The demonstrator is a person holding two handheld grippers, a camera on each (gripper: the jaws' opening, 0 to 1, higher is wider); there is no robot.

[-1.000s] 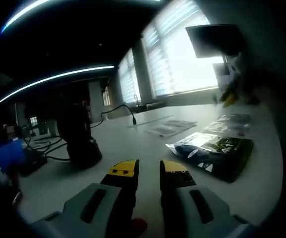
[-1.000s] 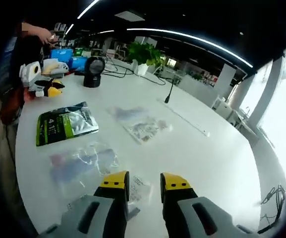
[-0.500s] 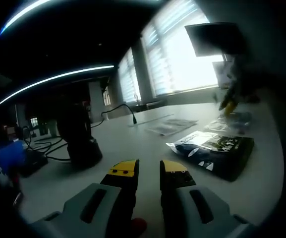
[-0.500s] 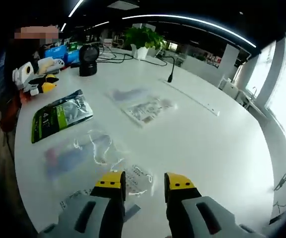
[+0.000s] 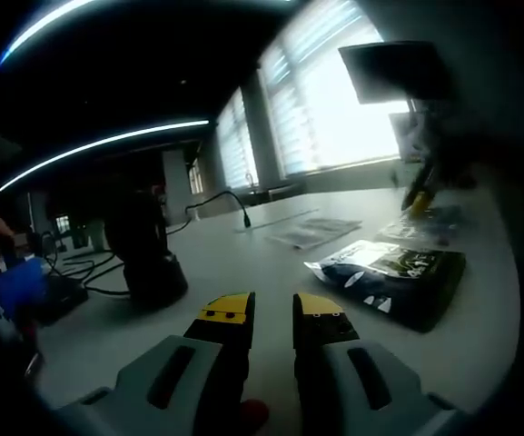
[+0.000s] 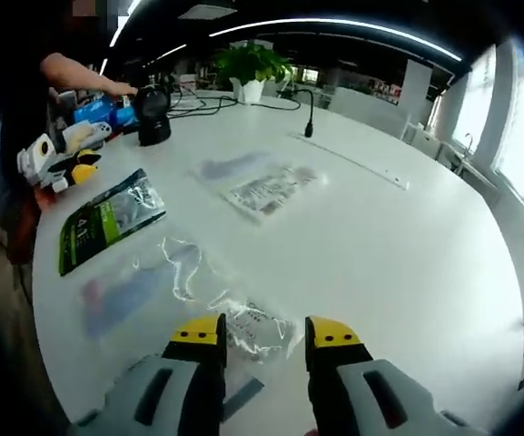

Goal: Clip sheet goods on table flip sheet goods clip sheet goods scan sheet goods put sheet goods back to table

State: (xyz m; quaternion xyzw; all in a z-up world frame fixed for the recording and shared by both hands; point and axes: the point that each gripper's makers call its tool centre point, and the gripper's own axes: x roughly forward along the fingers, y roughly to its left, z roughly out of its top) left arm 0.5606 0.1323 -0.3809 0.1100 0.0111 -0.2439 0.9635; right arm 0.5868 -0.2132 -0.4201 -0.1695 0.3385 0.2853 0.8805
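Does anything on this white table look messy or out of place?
Nothing stands out. The green packet, the clear plastic bags and the printed sheet packet lie flat and apart on the table, nothing spilled or torn.

White desk [image 6: 407, 245] has 3 bags along the near edge: a green pouch [image 6: 107, 221], 2 clear bags [image 6: 139, 282] [image 6: 260, 189]. Black scanner [image 6: 153, 115] and potted plant [image 6: 250, 71] sit toward the far edge.

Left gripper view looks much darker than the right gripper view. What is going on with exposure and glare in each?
Left gripper view: the bright window blows out, so the scanner and the room sit in near-silhouette; the dark packet stays readable. Right gripper view: even light over the white table, with glare on the clear bag and fisheye bending at the edges.
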